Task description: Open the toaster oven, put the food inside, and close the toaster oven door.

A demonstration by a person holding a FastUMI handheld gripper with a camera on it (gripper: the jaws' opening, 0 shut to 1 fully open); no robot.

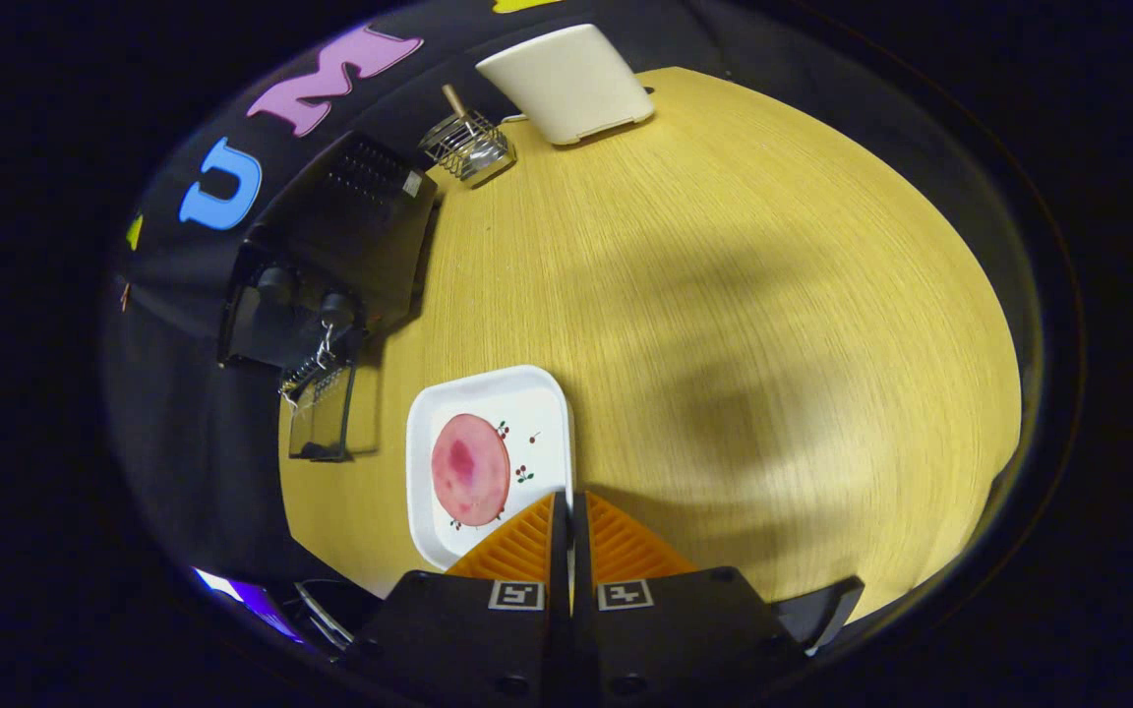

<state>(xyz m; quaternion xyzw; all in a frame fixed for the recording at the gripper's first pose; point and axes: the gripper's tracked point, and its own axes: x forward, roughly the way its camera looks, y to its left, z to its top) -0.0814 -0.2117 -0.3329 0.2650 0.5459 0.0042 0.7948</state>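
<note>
Two tool fingers [527, 536] together beside plate [552, 413]

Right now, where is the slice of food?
In the gripper view, the pink slice of food lies on the white square plate, just ahead of the shut hand-held gripper and to its left, with the black toaster oven beyond it.

Lay on a table [724, 295], all of it. Sat nearest, a plate [488, 393], just ahead and left of the gripper [568, 501], whose fingers met tip to tip over the plate's near right edge. Rested on the plate, a slice of food [469, 469]. Stood beyond the plate to the left, the toaster oven [350, 226], door [323, 418] dropped open toward the plate. Sat farther back, a wire basket [466, 146], and right of it a container [571, 84].
</note>
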